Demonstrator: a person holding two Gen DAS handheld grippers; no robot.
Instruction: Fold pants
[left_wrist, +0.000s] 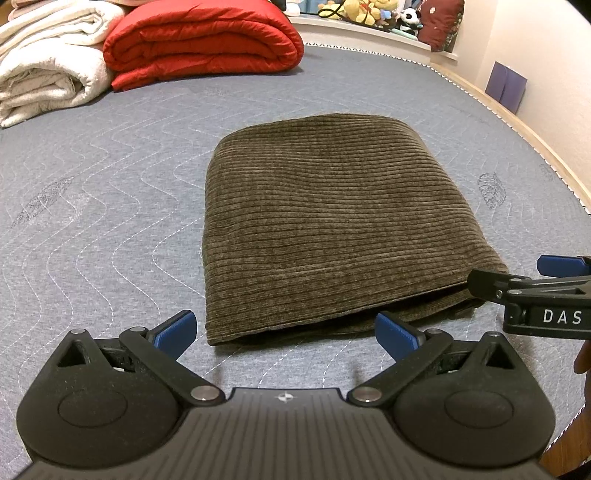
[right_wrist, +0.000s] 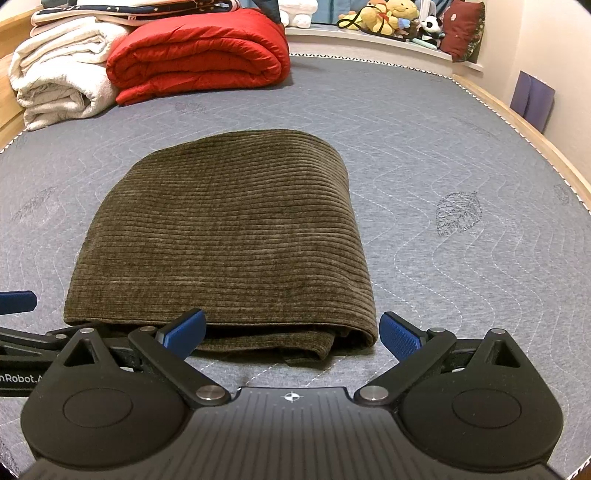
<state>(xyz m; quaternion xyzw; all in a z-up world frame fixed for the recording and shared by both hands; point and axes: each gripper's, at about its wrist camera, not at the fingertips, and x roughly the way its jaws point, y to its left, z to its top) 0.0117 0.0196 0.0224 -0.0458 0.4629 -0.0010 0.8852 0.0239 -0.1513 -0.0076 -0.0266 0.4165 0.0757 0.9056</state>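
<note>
Tools (left_wrist: 284, 330) just before folded pants (left_wrist: 325, 221)

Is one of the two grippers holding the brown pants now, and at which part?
Nothing is held. The left gripper and right gripper are both open near the front edge of the folded pants.

Grey quilted mattress (left_wrist: 110, 206), red duvet (left_wrist: 203, 40), white blankets (left_wrist: 48, 66), cream wall (left_wrist: 546, 55).

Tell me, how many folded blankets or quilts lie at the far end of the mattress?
2 clearly: a red quilt and, left of it, a white blanket. Striped bedding on top of the white one may be a third.
</note>
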